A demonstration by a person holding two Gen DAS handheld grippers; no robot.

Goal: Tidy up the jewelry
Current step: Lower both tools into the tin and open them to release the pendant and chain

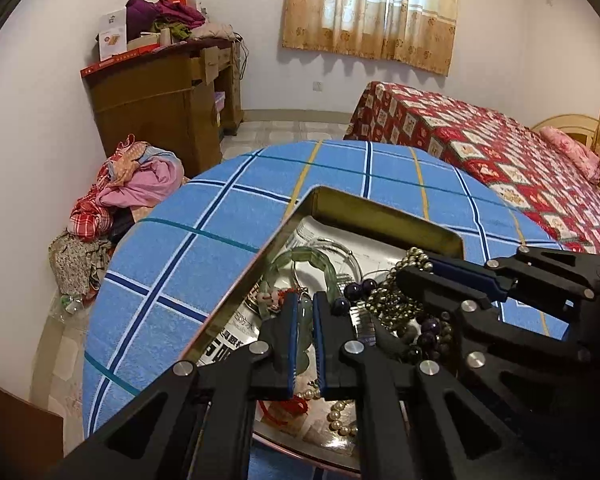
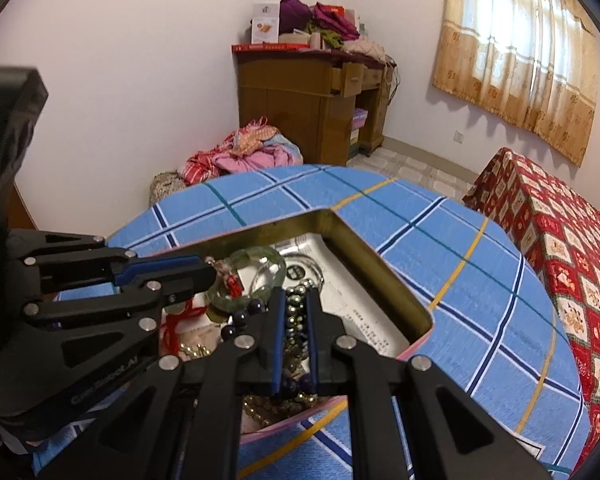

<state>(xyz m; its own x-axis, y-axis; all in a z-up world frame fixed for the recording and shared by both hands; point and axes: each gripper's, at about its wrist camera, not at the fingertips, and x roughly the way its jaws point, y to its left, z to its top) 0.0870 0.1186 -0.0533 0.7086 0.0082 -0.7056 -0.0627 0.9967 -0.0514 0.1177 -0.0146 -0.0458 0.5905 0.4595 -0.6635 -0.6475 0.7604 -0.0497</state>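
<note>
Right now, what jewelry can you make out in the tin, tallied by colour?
Green bangle: 1
Brassy bead strand: 1
Dark purple bead strand: 1
White pearl strand: 1
Red cord charm: 1
Total: 5, as far as the tangle in the tin lets me tell; the strands overlap, so a colour may hide more than one.

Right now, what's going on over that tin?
A person is working two handheld claws over an open tin of tangled jewelry on a blue plaid cloth. The left claw is shut on a pale green bangle, and the right claw is shut on a strand of metallic beads. Both pieces are still over the tin; dark purple beads and pearls lie in the pile.
</note>
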